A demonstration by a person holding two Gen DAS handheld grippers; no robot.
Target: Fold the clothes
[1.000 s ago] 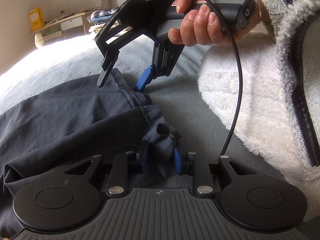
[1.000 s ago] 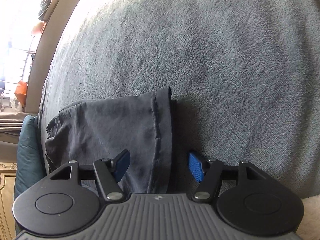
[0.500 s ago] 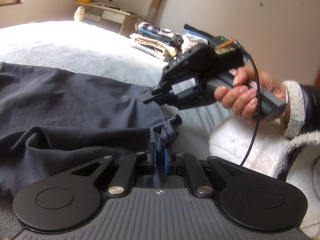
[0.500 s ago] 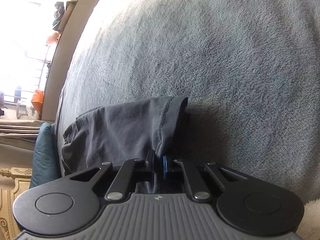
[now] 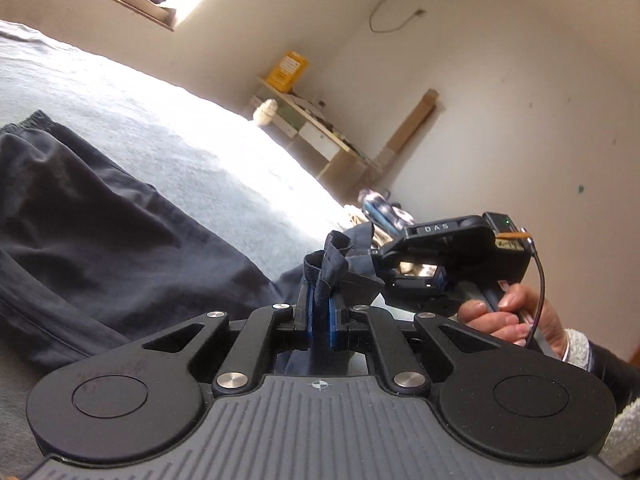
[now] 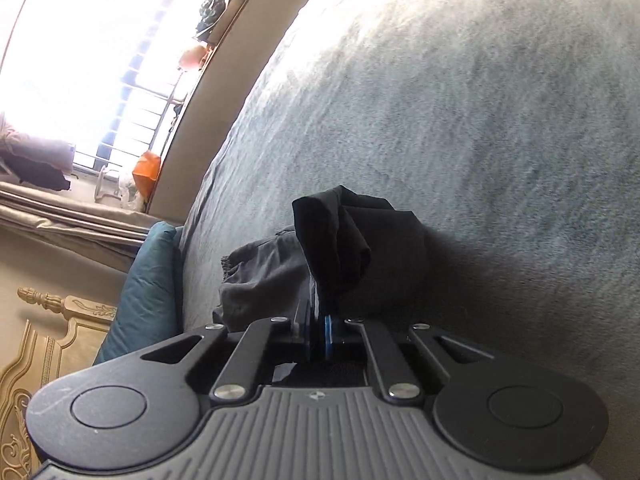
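Garment: dark trousers (image 5: 100, 224) lie spread on the grey blanket of the bed (image 5: 208, 152); the elastic waistband end reaches toward the far side of the bed, and the leg ends are lifted off the surface.
Left gripper (image 5: 319, 316): jaws together, clamped on a bunched hem of the trousers, which stands up in a crumpled tuft above the blue pads.
Right gripper (image 6: 317, 334): jaws together, clamped on another bunch of the same dark cloth, which rises as a peak in front of the pads; the rest of the garment trails toward the bed's edge by the teal pillow (image 6: 140, 292).
Person's hand (image 5: 508, 316): wrapped round the right gripper's handle, just beside the left gripper.
Step in hand: judged to be the carry of both held ends for a lengthwise fold.
Next move calls for: equal height and spacing on both grips, with the cloth taut between them, so that the ends land square on the waistband.
Limit: which leg each gripper holds probably cannot be settled; the cloth is too bunched.
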